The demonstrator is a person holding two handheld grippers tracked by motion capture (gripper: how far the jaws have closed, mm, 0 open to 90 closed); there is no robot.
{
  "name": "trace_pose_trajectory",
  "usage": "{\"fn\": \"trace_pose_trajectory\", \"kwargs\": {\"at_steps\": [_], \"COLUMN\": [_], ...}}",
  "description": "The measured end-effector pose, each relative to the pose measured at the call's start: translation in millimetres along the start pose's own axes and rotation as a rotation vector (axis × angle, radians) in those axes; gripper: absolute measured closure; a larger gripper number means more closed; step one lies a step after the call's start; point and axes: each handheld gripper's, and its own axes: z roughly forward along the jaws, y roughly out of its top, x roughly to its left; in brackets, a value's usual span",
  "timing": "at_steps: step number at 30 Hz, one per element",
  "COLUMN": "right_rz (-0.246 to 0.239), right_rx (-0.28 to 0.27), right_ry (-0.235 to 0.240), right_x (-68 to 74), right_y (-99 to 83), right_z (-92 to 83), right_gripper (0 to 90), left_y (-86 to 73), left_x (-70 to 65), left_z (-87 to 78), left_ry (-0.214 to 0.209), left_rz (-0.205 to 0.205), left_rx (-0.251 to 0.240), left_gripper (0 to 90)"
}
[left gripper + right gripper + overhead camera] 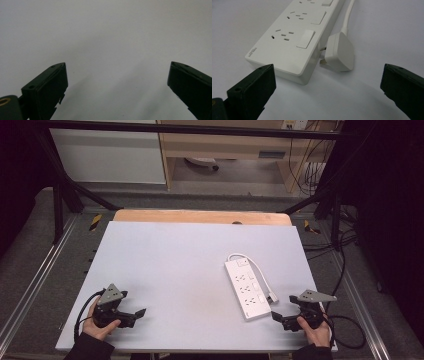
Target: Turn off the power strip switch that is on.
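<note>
1. While both grippers rest near the table's (165, 265) front corners, nothing is held: left gripper (141, 312) fingers wide, empty; right gripper (327, 92) fingers wide, empty.
2. Power strip (247, 290) lies flat near the right edge, sockets up, probably for access.
3. Plug (340, 52) sits beside it: smooth white plastic, rounded triangular.

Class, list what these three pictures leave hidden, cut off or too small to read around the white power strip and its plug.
- Power strip: its far end is cut off by the top edge of the right gripper view.
- Brand lettering on the strip: too small to read.
- Plug: its pins are partly hidden behind the plug body; in the high view it is too small.
- Cord: its join to the strip is too small to make out in the high view.
</note>
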Motion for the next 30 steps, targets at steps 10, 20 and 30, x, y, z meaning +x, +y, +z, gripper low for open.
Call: {"fn": "trace_pose_trajectory", "kwargs": {"at_steps": [10, 20, 30], "right_rz": [0.001, 0.003, -0.017], "right_rx": [0.002, 0.002, 0.001], "right_ry": [-0.003, -0.004, -0.005], "right_x": [0.5, 1.8, 4.8], "right_y": [0.2, 1.6, 4.7], "right_z": [0.1, -1.2, -1.6], "right_gripper": [0.6, 0.6, 0.6], "left_y": [-0.6, -0.8, -0.4], "left_x": [0.3, 0.9, 0.1], "left_z": [0.6, 0.0, 0.1], "left_ry": [0.003, 0.005, 0.008], "left_rz": [0.003, -0.003, 0.000], "left_rx": [0.004, 0.000, 0.000], "left_gripper": [3.0, 3.0, 3.3]}}
